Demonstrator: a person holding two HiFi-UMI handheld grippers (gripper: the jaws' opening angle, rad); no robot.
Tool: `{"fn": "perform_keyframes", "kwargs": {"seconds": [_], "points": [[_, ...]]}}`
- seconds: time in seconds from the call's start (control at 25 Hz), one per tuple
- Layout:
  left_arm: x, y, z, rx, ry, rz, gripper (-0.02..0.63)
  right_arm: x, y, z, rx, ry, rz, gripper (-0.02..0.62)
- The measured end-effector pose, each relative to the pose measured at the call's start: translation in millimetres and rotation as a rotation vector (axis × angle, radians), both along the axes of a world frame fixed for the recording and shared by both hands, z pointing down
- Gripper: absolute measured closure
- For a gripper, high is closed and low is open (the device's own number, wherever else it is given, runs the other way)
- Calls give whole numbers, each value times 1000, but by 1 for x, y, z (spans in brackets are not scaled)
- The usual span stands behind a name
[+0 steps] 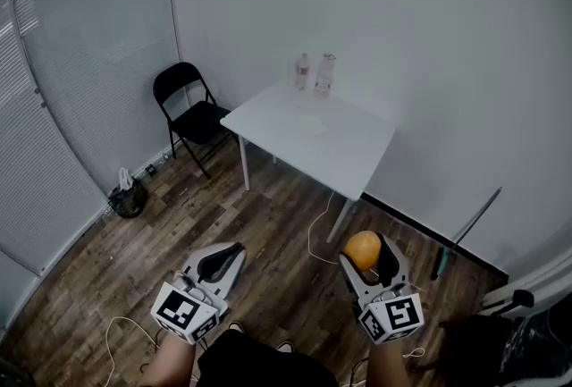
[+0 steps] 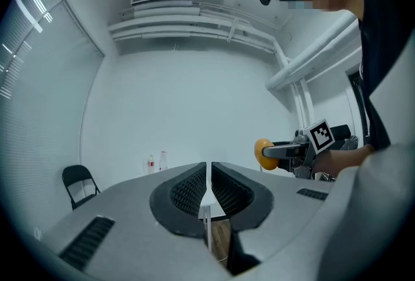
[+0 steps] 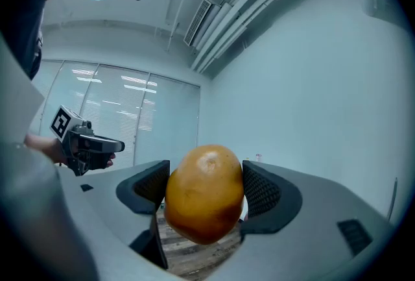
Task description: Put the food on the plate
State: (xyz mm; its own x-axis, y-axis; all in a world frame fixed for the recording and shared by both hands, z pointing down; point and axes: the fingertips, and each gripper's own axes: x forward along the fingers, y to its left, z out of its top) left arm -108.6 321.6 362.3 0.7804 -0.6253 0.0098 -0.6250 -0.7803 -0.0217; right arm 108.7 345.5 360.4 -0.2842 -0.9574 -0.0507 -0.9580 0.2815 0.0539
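Note:
My right gripper (image 1: 368, 253) is shut on an orange-yellow round food item (image 1: 361, 248), which fills the middle of the right gripper view as the food item (image 3: 205, 193) between the two dark pads. My left gripper (image 1: 222, 260) is shut with nothing between its jaws; its pads meet in the left gripper view (image 2: 208, 189). A white plate (image 1: 312, 125) lies on the white table (image 1: 277, 121) far ahead, well away from both grippers. From the left gripper view, the food (image 2: 262, 153) shows at the right, held in the right gripper.
Two clear bottles (image 1: 315, 72) stand at the table's far edge. A black folding chair (image 1: 190, 111) is left of the table, a dark bag (image 1: 128, 196) on the wooden floor near the blinds. Cables trail across the floor (image 1: 315, 233). A rod (image 1: 469, 224) leans on the right wall.

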Motion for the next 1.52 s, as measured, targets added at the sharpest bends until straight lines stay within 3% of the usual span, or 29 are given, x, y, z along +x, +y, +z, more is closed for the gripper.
{"fn": "perform_keyframes", "kwargs": {"seconds": [0.44,0.76,1.2,1.52], "points": [[53,-43,11,14,1,32,563,51,-36,10,13,-3,19,232],[77,-125,4,4,20,49,563,70,-114,5,-7,32,29,232],[63,-272,6,-31,17,78,563,55,-257,5,-40,38,61,232],[21,-363,7,-4,6,107,565,11,-345,-2,-22,56,95,232]]}}
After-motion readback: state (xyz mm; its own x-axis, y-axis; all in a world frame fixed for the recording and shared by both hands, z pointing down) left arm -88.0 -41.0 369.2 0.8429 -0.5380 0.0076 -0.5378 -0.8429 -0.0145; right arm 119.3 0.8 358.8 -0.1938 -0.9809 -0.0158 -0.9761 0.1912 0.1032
